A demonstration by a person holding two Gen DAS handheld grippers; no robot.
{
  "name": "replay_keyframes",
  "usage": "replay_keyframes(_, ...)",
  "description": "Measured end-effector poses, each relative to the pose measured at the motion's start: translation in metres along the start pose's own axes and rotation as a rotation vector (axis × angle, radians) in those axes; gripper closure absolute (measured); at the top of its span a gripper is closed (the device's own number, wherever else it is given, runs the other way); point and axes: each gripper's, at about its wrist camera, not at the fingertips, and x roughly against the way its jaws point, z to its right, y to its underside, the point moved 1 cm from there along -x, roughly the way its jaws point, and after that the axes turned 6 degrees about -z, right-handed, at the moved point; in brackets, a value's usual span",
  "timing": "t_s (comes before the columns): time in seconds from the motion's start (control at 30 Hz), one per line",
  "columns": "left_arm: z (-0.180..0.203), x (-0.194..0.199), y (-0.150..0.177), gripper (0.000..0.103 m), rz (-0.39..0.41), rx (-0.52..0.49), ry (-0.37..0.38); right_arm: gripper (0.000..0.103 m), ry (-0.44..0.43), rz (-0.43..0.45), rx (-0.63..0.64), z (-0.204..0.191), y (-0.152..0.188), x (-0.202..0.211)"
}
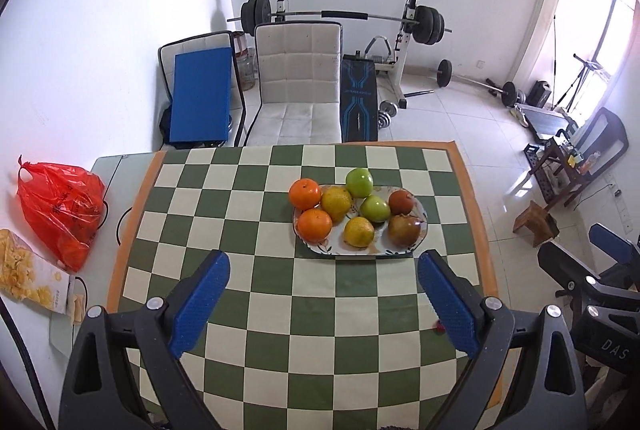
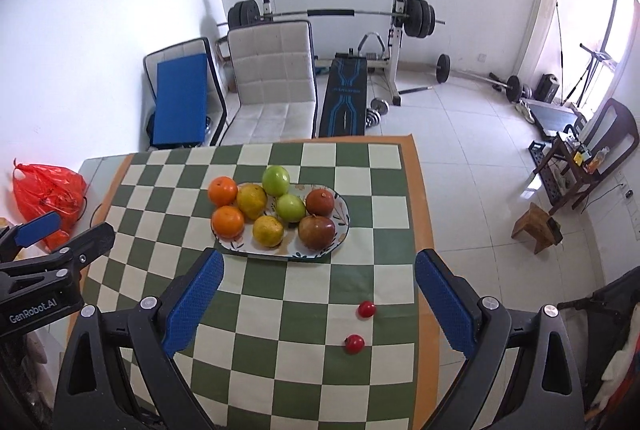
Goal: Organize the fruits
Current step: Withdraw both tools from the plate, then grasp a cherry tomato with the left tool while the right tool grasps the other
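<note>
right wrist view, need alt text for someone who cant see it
An oval plate holding eight fruits (two oranges, two yellow citrus, two green apples, two reddish-brown fruits) sits on a green-and-white checkered tablecloth. The open right gripper frames the foreground, two small red fruits lie loose near it, and the left gripper shows at the left edge.

Bright window daylight, sharp, fisheye-bent edges.

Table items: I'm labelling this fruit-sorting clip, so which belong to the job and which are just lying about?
Job: plate of fruit, two small red fruits loose on the cloth, both open grippers.
Lying about: red plastic bag, snack box.
</note>
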Motion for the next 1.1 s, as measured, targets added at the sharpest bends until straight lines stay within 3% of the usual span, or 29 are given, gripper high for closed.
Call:
replay_keyframes(0.27,0.0,0.021,0.007,0.007,0.017,0.01,0.018,0.005,0.0,0.067,-0.009,-0.001,0.009,0.057)
replay_keyframes(0.6,0.001,0.028,0.012,0.007,0.028,0.01,0.018,0.005,-0.016,0.059,-0.013,-0.006,0.016,0.076)
replay_keyframes(0.87,0.008,0.019,0.012,0.007,-0.002,-0.001,0.033,0.005,-0.052,0.04,-0.026,-0.005,0.019,0.065)
replay_keyframes(0.97,0.016,-0.001,0.01,0.0,-0.034,-0.026,0.022,0.005,-0.072,0.027,-0.047,0.004,0.018,0.05)
replay_keyframes(1.1,0.032,-0.048,0.01,0.0,-0.106,-0.07,-0.036,0.005,-0.073,-0.041,-0.113,0.034,0.022,0.006)
